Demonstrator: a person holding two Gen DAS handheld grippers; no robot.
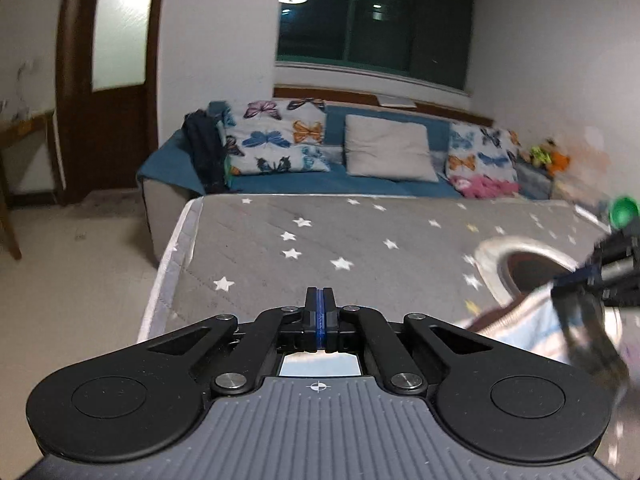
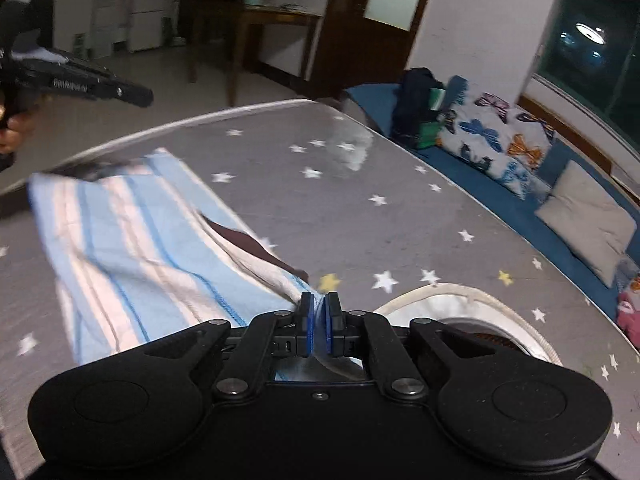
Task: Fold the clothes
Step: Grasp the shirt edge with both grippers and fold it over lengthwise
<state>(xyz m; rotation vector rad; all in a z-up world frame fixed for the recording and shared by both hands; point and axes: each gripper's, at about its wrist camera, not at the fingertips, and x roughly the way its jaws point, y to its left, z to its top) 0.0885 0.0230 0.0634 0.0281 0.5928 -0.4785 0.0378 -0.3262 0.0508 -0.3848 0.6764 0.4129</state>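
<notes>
A light blue and white striped garment (image 2: 140,248) hangs lifted and blurred over the grey star-print mattress (image 2: 360,220). My right gripper (image 2: 319,312) is shut on its hem, with cloth pinched between the blue pads. Part of the garment, a pale ribbed neck opening (image 2: 460,300), lies on the mattress just right of that gripper. In the left wrist view my left gripper (image 1: 319,304) is shut with nothing in it, above the mattress (image 1: 320,240) near its left edge. At the right of that view, the right gripper (image 1: 572,284) holds the garment (image 1: 528,320).
A blue sofa (image 1: 320,180) with butterfly cushions (image 1: 276,140) and a beige pillow (image 1: 388,148) runs along the mattress's far side. Pale floor (image 1: 80,280) lies past the mattress's left edge. A dark wooden door (image 1: 104,80) and a wooden table (image 2: 276,20) stand beyond.
</notes>
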